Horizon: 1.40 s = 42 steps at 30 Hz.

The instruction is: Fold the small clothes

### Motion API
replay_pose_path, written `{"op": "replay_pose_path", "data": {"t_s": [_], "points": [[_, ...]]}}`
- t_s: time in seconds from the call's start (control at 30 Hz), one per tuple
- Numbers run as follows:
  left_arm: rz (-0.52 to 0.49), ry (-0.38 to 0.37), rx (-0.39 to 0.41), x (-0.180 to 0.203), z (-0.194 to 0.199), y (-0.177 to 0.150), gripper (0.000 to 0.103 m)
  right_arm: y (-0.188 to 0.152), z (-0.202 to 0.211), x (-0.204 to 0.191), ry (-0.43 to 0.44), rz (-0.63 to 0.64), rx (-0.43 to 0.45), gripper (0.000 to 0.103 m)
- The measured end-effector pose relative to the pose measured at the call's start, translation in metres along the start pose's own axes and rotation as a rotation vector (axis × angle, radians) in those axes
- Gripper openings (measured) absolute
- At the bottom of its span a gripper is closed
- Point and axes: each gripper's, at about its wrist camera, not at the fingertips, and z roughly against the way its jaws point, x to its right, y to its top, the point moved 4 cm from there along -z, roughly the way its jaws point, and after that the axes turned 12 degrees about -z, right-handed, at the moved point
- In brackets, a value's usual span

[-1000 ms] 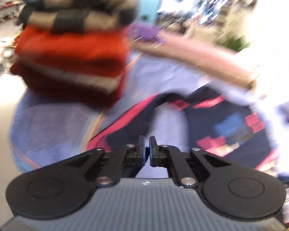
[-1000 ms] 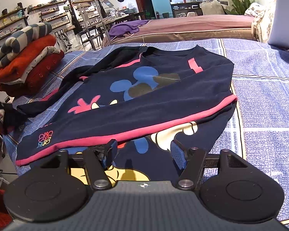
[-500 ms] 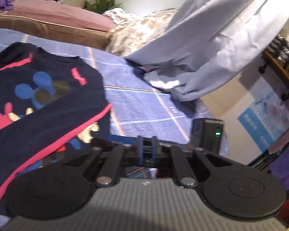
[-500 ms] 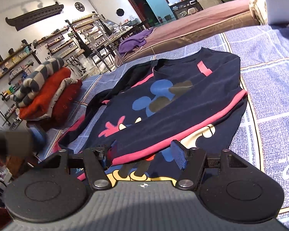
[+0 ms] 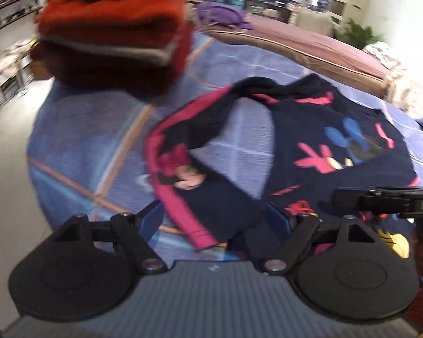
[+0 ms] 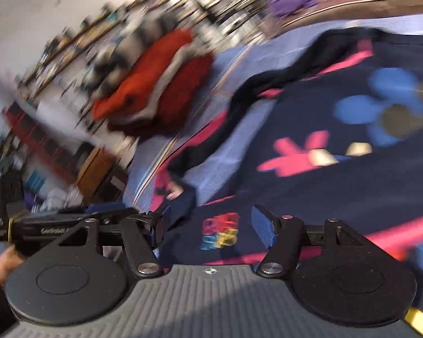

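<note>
A navy sweatshirt (image 5: 338, 152) with pink stripes and a cartoon print lies spread on the blue checked bedspread (image 5: 84, 140). Its long sleeve (image 5: 220, 205) curls toward me and its pink-edged cuff end lies between the fingers of my left gripper (image 5: 215, 222). Those jaws are opening and the pads do not press the cloth. My right gripper (image 6: 211, 225) stands open just above the sweatshirt (image 6: 352, 155), over the small coloured logo (image 6: 220, 231) near the hem. The right wrist view is blurred by motion.
A stack of folded red and striped knitwear (image 5: 112, 36) sits at the bed's far left corner (image 6: 155, 90). A mauve-covered bed (image 5: 310, 45) with a purple garment (image 5: 222, 14) lies beyond. Floor (image 5: 5, 146) and shelves are to the left. A hand (image 6: 2, 262) shows at the left edge of the right wrist view.
The left gripper swung away to the bed's right side and came back over the sleeve, and its jaws went from shut to wide apart. The right gripper swept left, still open.
</note>
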Motion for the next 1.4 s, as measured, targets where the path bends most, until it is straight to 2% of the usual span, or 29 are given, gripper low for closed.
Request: {"op": "replay_pose_path", "data": {"t_s": [0.1, 0.13, 0.2, 0.23, 0.27, 0.33, 0.4, 0.47, 0.53, 0.6, 0.7, 0.77, 0.83, 0.93, 1.0, 1.13, 1.23, 1.4], "points": [[0.053, 0.012, 0.014, -0.022, 0.006, -0.005, 0.083, 0.011, -0.054, -0.009, -0.021, -0.028, -0.057, 0.094], [0.059, 0.019, 0.02, -0.023, 0.007, -0.007, 0.087, 0.014, -0.07, -0.011, -0.025, -0.042, -0.08, 0.093], [0.065, 0.034, 0.017, -0.025, 0.005, -0.012, 0.088, 0.013, -0.098, -0.012, -0.043, -0.068, -0.156, 0.093], [0.067, 0.033, 0.01, -0.027, 0.003, -0.014, 0.088, 0.011, -0.105, -0.013, -0.044, -0.082, -0.151, 0.092], [0.072, 0.029, 0.004, -0.028, 0.001, -0.015, 0.088, 0.012, -0.109, -0.016, -0.029, -0.085, -0.142, 0.085], [0.08, 0.023, -0.005, -0.027, -0.005, -0.017, 0.088, 0.008, -0.124, -0.015, 0.023, -0.168, -0.241, 0.007], [0.079, 0.011, -0.01, -0.024, -0.005, -0.014, 0.088, 0.009, -0.126, -0.011, 0.089, -0.29, -0.249, 0.007], [0.071, 0.003, 0.019, -0.022, 0.001, -0.011, 0.088, 0.022, -0.106, -0.015, 0.193, -0.36, -0.167, 0.007], [0.063, -0.003, 0.042, -0.017, 0.003, -0.007, 0.09, 0.043, -0.071, -0.023, 0.266, -0.364, -0.078, 0.006], [0.058, -0.01, 0.048, -0.013, 0.003, -0.002, 0.091, 0.066, -0.017, -0.035, 0.333, -0.329, 0.028, 0.006], [0.05, -0.048, 0.05, -0.001, 0.0, 0.005, 0.091, 0.082, 0.074, -0.05, 0.464, -0.274, 0.146, 0.006], [0.032, -0.082, 0.049, 0.01, -0.004, 0.008, 0.091, 0.074, 0.128, -0.052, 0.421, -0.187, 0.209, 0.006], [-0.003, -0.1, 0.049, 0.023, -0.008, 0.014, 0.091, 0.055, 0.171, -0.036, 0.308, -0.169, 0.242, 0.006], [-0.046, -0.131, 0.061, 0.042, -0.015, 0.026, 0.091, 0.008, 0.21, 0.004, 0.158, -0.272, 0.232, 0.006], [-0.067, -0.157, 0.055, 0.052, -0.022, 0.035, 0.091, -0.028, 0.225, 0.037, 0.028, -0.347, 0.217, 0.006], [-0.135, -0.201, 0.058, 0.072, -0.035, 0.055, 0.091, -0.094, 0.233, 0.101, -0.141, -0.548, 0.181, 0.006], [-0.2, -0.206, 0.076, 0.086, -0.048, 0.083, 0.091, -0.12, 0.232, 0.128, -0.198, -0.614, 0.164, 0.006], [-0.428, -0.143, 0.221, 0.133, -0.058, 0.148, 0.091, -0.105, 0.222, 0.116, -0.119, -0.578, 0.202, 0.006]]}}
